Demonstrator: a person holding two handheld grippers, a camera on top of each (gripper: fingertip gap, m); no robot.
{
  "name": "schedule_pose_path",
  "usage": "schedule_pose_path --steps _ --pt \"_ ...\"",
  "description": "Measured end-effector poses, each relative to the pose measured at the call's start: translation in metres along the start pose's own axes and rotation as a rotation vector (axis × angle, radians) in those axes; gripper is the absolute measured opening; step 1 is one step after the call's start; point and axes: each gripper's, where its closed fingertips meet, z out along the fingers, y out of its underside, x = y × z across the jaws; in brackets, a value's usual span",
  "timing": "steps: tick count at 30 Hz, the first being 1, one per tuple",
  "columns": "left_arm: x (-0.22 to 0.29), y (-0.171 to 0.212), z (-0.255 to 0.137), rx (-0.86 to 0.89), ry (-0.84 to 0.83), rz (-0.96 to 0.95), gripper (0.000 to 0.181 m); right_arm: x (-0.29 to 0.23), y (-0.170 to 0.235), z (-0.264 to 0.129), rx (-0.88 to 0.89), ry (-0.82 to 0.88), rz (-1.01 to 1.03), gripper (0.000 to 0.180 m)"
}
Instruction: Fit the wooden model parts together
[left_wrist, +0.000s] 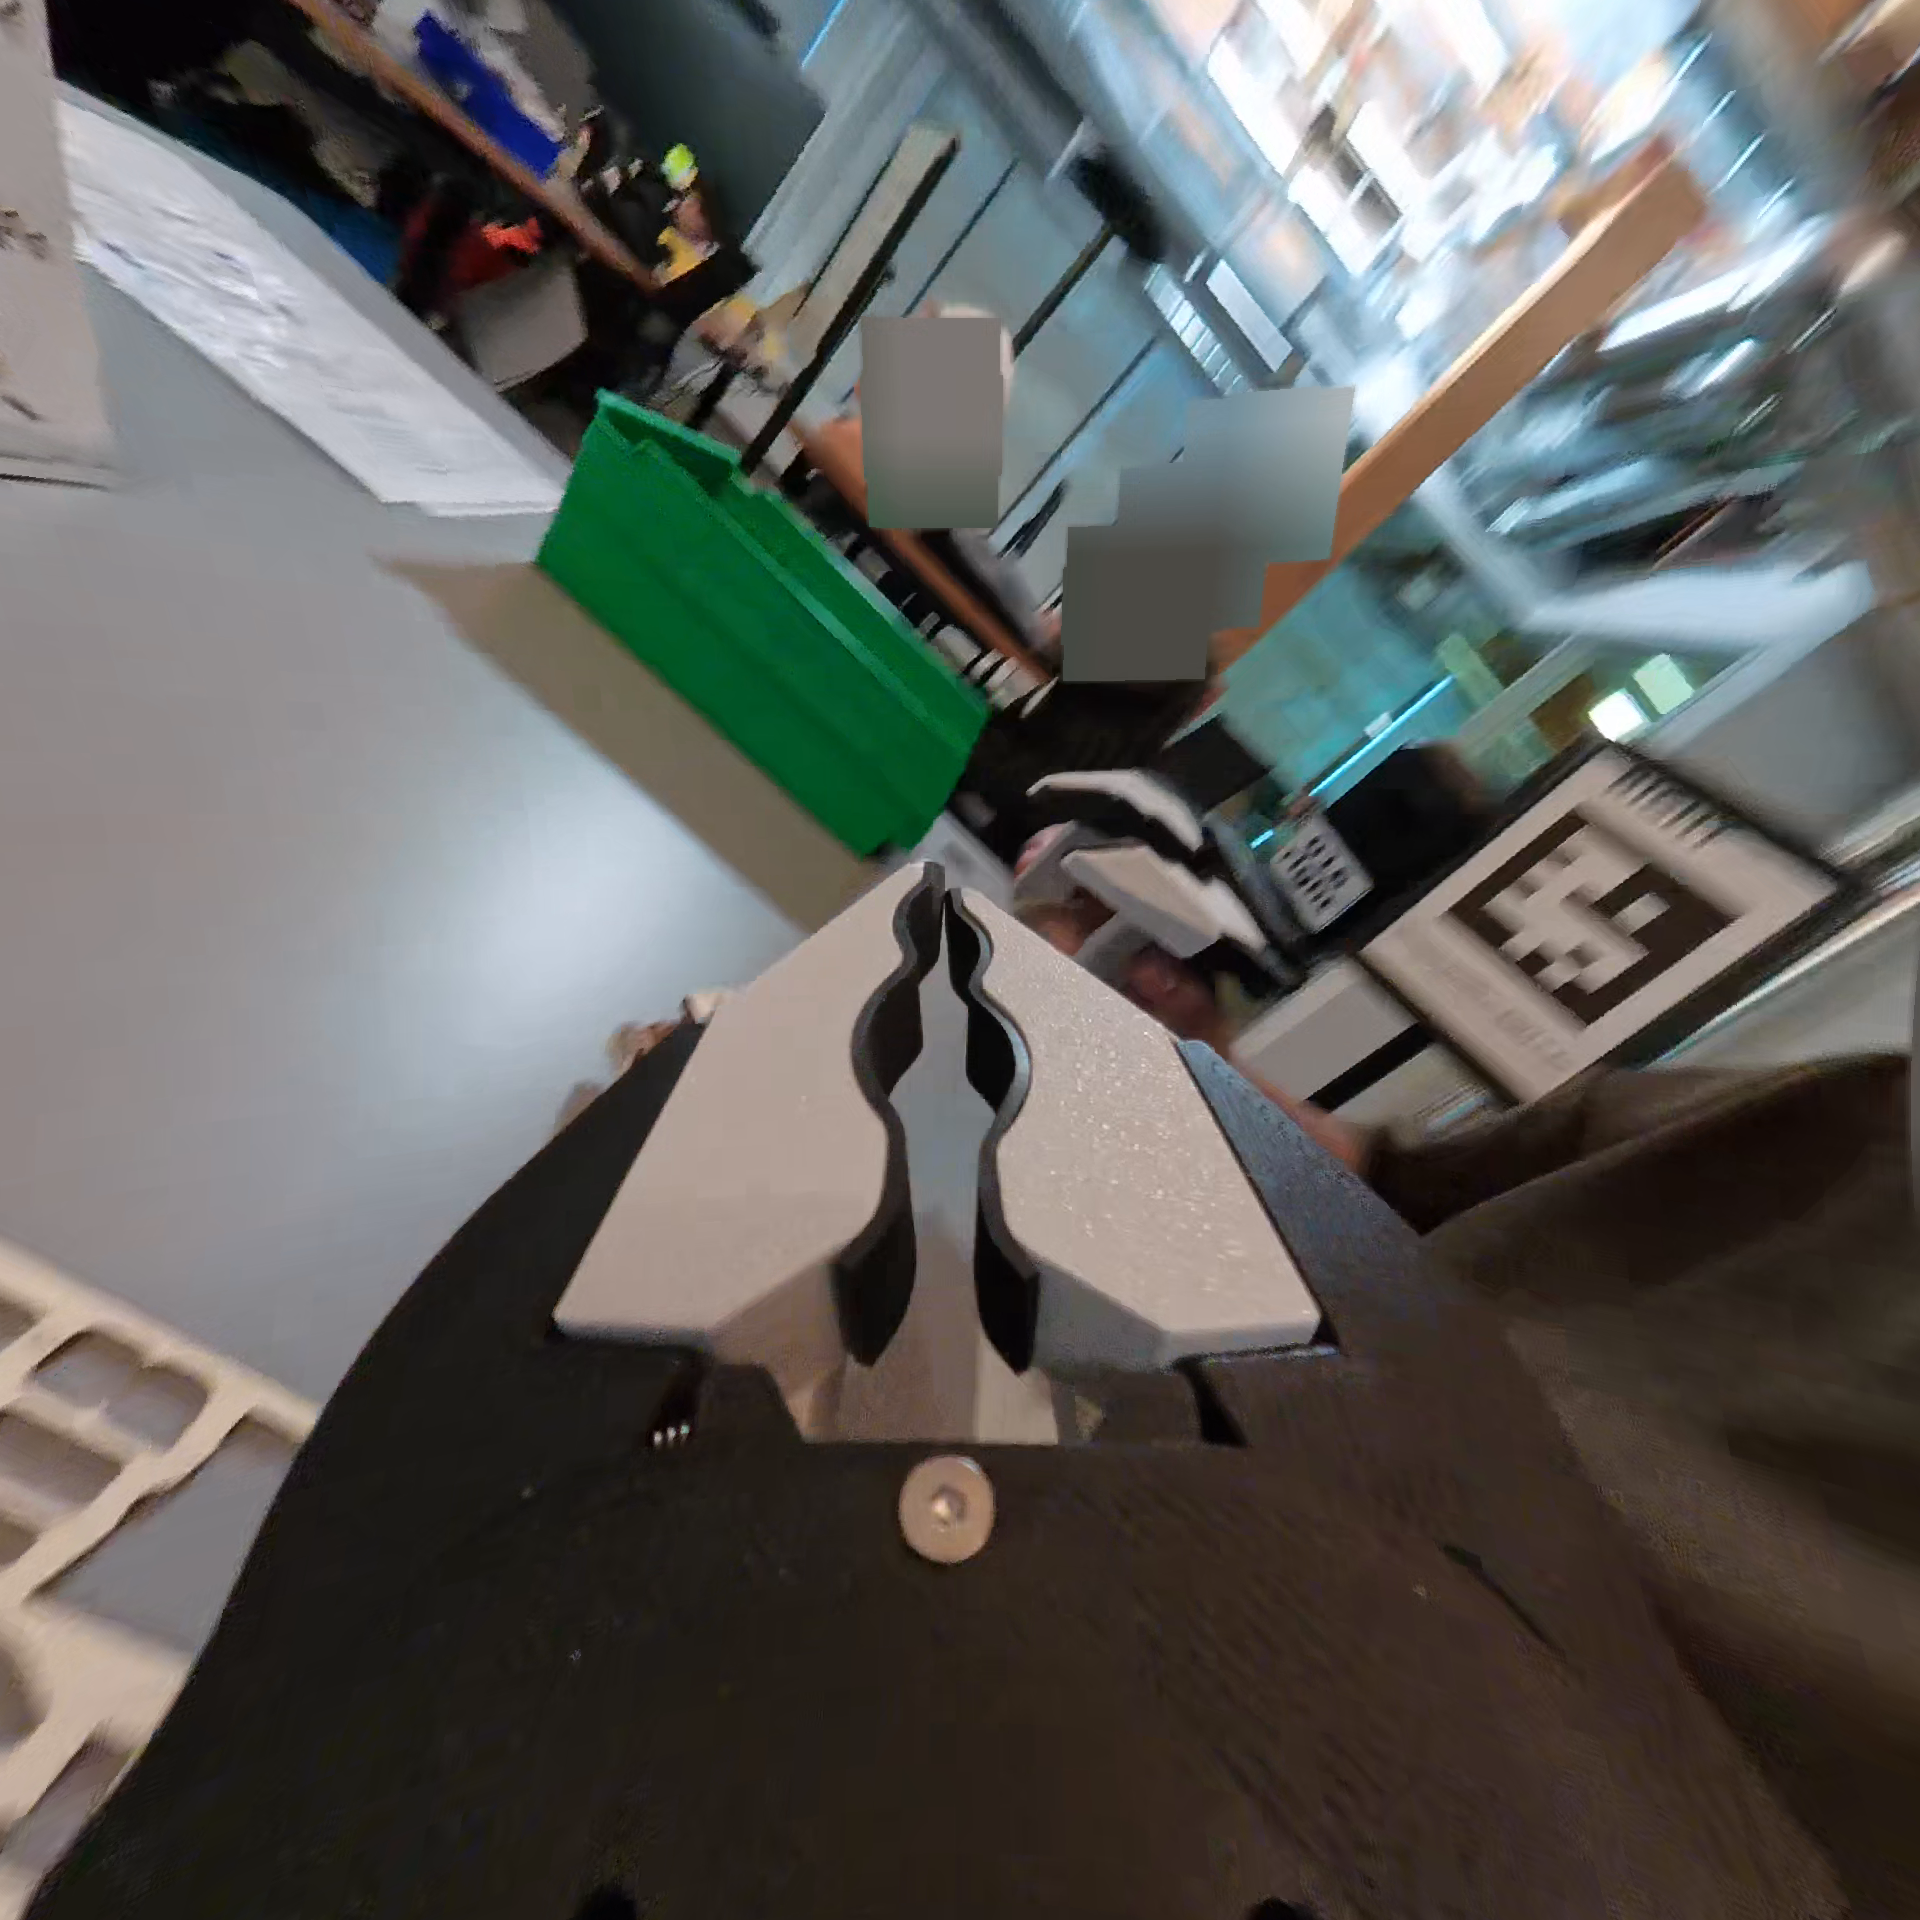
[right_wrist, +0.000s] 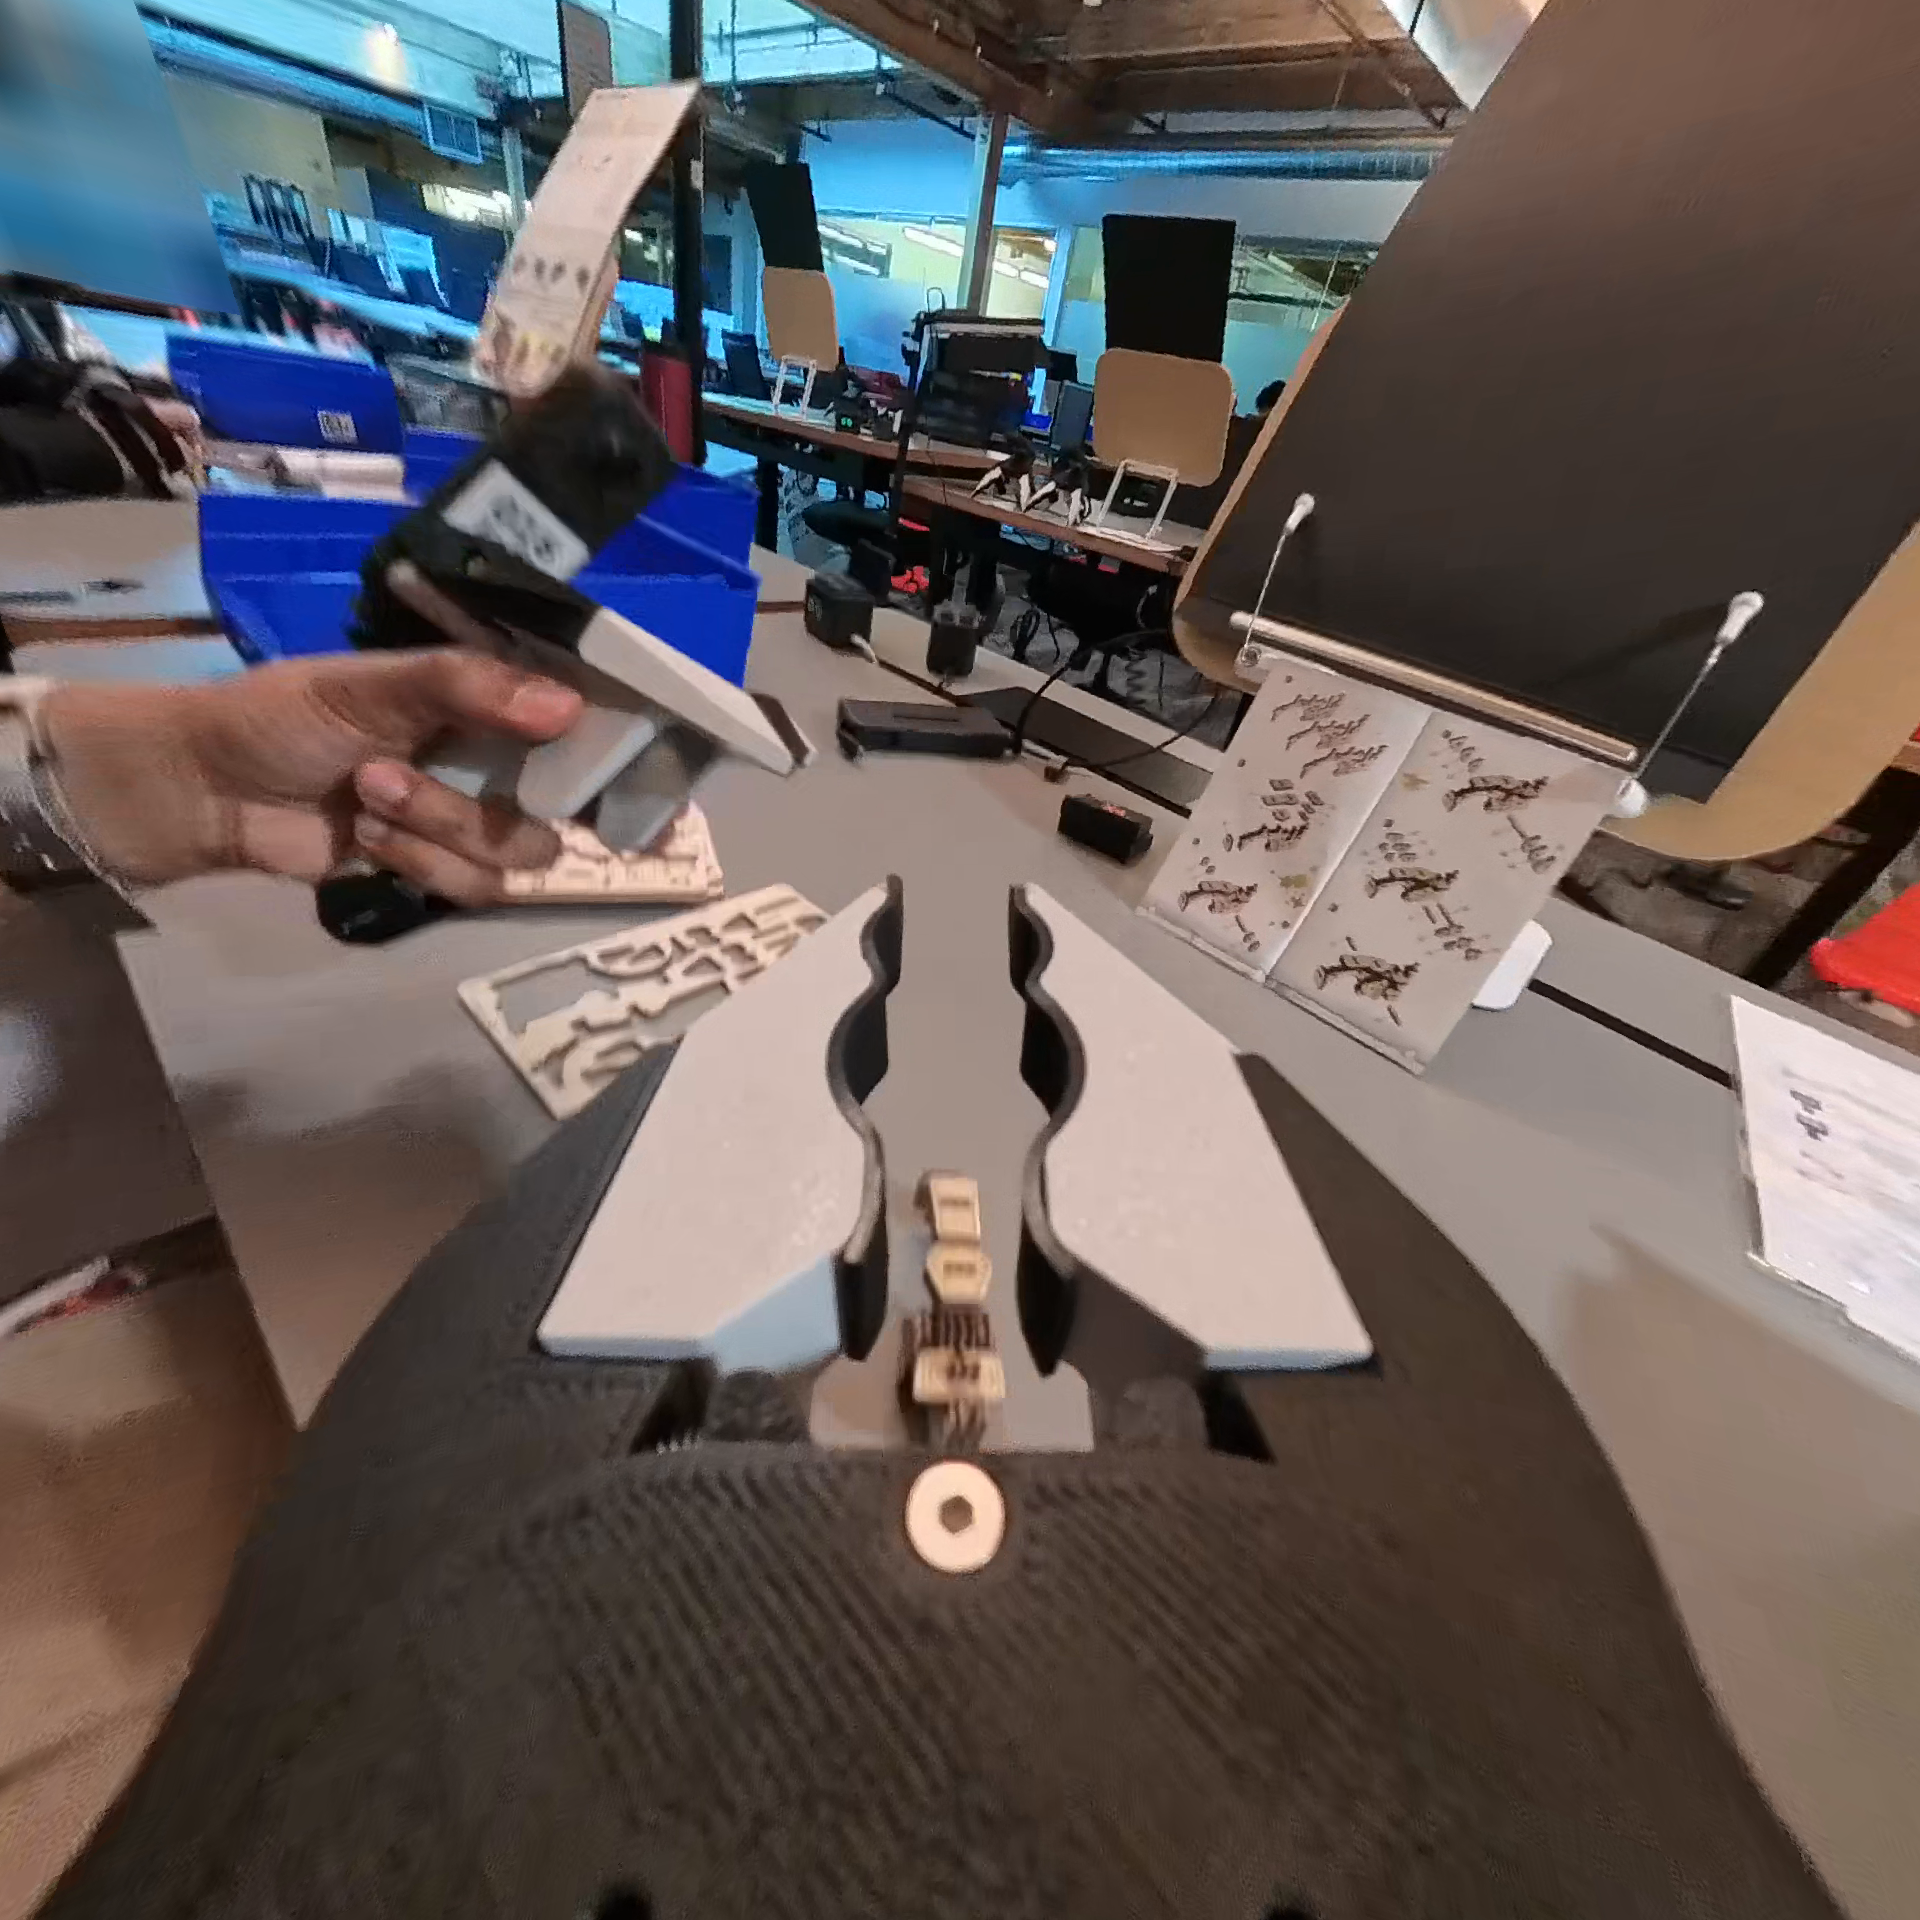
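In the right wrist view my right gripper is open, low over the grey table. A small assembled wooden model piece lies between the finger bases, and neither finger touches it. Two punched-out wooden part sheets lie just ahead on the left. A hand holds my left gripper in the air above the far sheet. In the tilted, blurred left wrist view my left gripper is shut and holds nothing. A wooden sheet shows at its lower left.
An instruction sheet stands on a holder at the right, under a dark board. Blue bins stand at the back left, with black chargers and cables behind. A paper card sits at the right edge. A green bin shows beyond the left gripper. There is about 8 cm between the tips of the two grippers.
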Motion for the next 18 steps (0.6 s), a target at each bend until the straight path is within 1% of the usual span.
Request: schedule_pose_path --steps 2,4,5,7,11,14,16,18 --pt "-0.003 0.027 -0.007 -0.088 -0.114 0.116 0.0 -0.005 0.015 -0.019 -0.025 0.033 -0.073 0.016" --pt "-0.004 0.058 -0.013 -0.167 -0.189 0.198 0.0 -0.009 0.031 -0.04 -0.059 0.07 -0.151 0.012" --pt "-0.006 0.069 -0.015 -0.179 -0.221 0.222 0.0 -0.011 0.037 -0.049 -0.072 0.078 -0.169 0.011" --pt "-0.005 0.079 -0.018 -0.165 -0.242 0.223 0.0 -0.011 0.04 -0.06 -0.076 0.085 -0.153 0.011" --pt "0.003 0.068 -0.015 -0.106 -0.181 0.202 0.0 -0.005 0.029 -0.065 -0.009 0.071 -0.032 0.013" --pt "0.015 0.072 -0.009 -0.115 -0.102 0.171 0.0 -0.008 0.039 -0.066 -0.035 0.039 0.022 0.014" --pt "0.029 0.093 0.002 -0.218 -0.028 0.161 0.0 -0.011 0.039 -0.07 -0.037 0.029 0.029 0.014" --pt "0.039 0.131 0.017 -0.396 0.007 0.199 0.0 -0.013 0.035 -0.075 -0.025 0.033 0.024 0.013"
